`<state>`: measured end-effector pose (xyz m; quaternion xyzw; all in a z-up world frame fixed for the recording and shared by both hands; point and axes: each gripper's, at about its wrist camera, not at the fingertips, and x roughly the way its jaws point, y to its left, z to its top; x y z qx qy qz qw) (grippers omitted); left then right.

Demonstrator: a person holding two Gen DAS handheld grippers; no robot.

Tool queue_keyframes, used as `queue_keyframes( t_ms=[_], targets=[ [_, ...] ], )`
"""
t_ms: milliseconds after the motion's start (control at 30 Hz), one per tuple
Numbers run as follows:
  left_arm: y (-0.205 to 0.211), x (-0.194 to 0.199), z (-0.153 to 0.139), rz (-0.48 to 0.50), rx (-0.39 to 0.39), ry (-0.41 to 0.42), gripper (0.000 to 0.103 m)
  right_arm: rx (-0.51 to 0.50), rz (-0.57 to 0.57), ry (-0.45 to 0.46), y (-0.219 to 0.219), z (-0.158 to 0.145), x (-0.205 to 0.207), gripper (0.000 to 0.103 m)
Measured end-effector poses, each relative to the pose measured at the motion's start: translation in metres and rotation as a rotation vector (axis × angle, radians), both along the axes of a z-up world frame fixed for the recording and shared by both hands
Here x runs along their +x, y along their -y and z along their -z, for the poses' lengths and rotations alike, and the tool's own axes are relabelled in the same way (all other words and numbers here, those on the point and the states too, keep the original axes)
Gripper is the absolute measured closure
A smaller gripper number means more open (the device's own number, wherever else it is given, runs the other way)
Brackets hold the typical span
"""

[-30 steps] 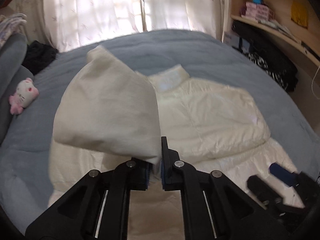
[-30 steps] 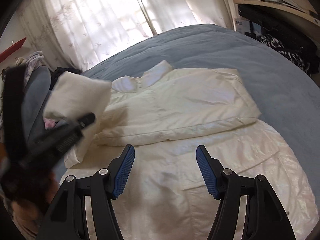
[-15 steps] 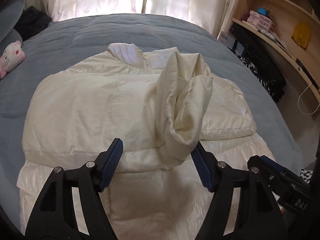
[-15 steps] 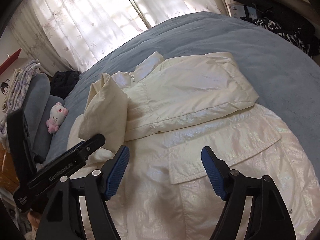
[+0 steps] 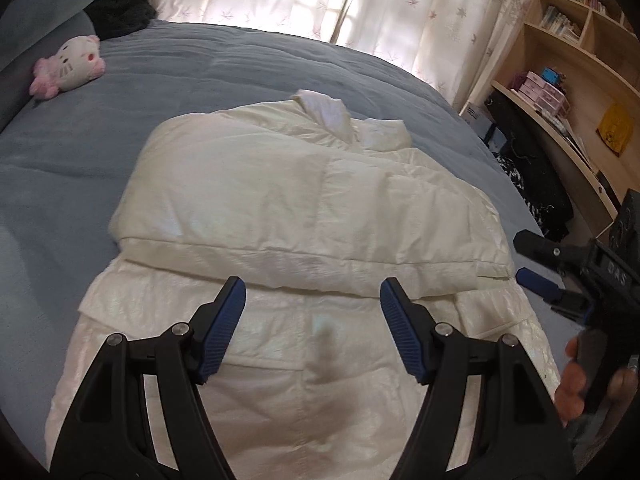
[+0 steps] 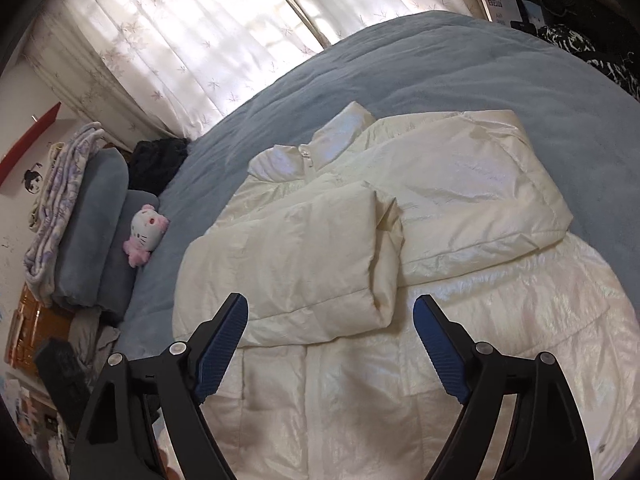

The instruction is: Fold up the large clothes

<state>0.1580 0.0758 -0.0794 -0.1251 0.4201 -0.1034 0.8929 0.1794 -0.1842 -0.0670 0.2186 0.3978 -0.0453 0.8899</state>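
Daylight pours through the sheer white leaf-patterned curtains [image 5: 304, 4] — blown out to glare at the centre. The glossy cream padded jacket [image 5: 304, 208] catches a soft sheen, while the blue-grey quilted bed cover [image 6: 420, 68] stays muted. Both views bulge and darken at the rims — the person's hand [image 5: 580, 380] at the right edge is blurred.

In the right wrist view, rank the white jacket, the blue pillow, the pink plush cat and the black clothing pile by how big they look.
Largest to smallest:
1. white jacket, though it lies nearest the camera
2. blue pillow
3. black clothing pile
4. pink plush cat, close to the pile in apparent size
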Motion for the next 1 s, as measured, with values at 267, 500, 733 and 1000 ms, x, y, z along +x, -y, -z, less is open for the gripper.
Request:
queue_keyframes(
  t_ms=[267, 500, 733, 1000],
  targets=[
    [-0.025, -0.002, 0.008, -0.052, 0.008, -0.009, 0.036, 0.071, 0.028, -0.104, 0.046, 0.035, 0.057, 0.017],
    [-0.017, 0.008, 0.013, -0.057, 0.056, -0.012, 0.036, 0.047, -0.015, -0.157, 0.042, 0.071, 0.096, 0.040],
    [-0.003, 0.028, 0.000, -0.050, 0.127, 0.023, 0.036, -0.145, -0.119, 0.047, 0.009, 0.003, 0.096, 0.095],
    [0.002, 0.096, -0.007, -0.143, 0.238, 0.018, 0.036, -0.260, -0.050, 0.010, 0.045, 0.000, 0.142, 0.095]
  ],
)
